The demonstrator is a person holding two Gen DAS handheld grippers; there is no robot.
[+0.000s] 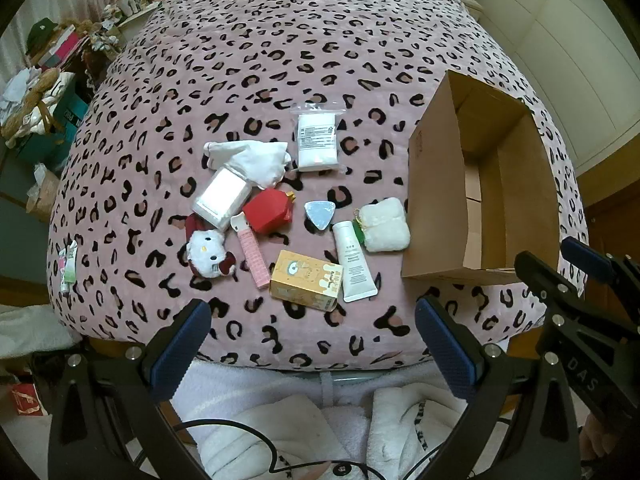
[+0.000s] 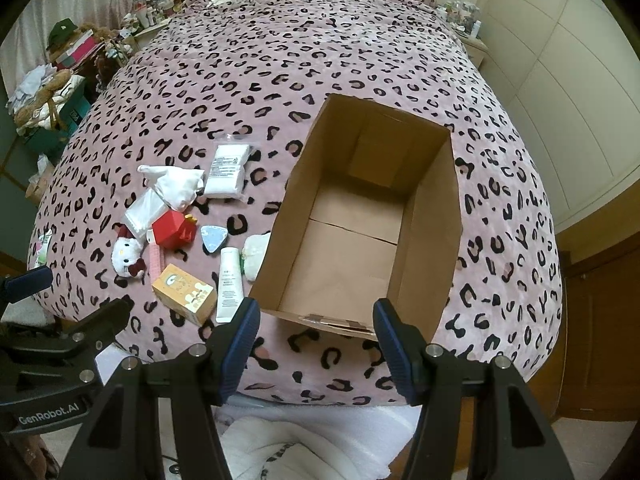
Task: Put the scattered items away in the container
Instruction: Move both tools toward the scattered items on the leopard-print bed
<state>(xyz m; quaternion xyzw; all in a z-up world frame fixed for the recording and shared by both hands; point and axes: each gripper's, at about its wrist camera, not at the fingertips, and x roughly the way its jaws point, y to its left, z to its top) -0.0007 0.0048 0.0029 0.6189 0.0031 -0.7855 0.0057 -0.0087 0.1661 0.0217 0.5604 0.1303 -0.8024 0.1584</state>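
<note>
Brown cardboard, open-topped and empty, the box (image 2: 360,216) fills the middle of your right wrist view, resting on the pink leopard-print bedspread (image 1: 280,60). The scattered items lie left of it: a yellow carton (image 1: 306,280), a white tube (image 1: 354,262), a red angular box (image 1: 270,210) and a white cat plush (image 1: 208,252). Your left gripper (image 1: 312,344) stands wide apart, holding nothing; your right gripper (image 2: 316,344) is partly open, also empty. The soft bedding may let items sink or slide under a pinch, and nudging the light box could shift it.
</note>
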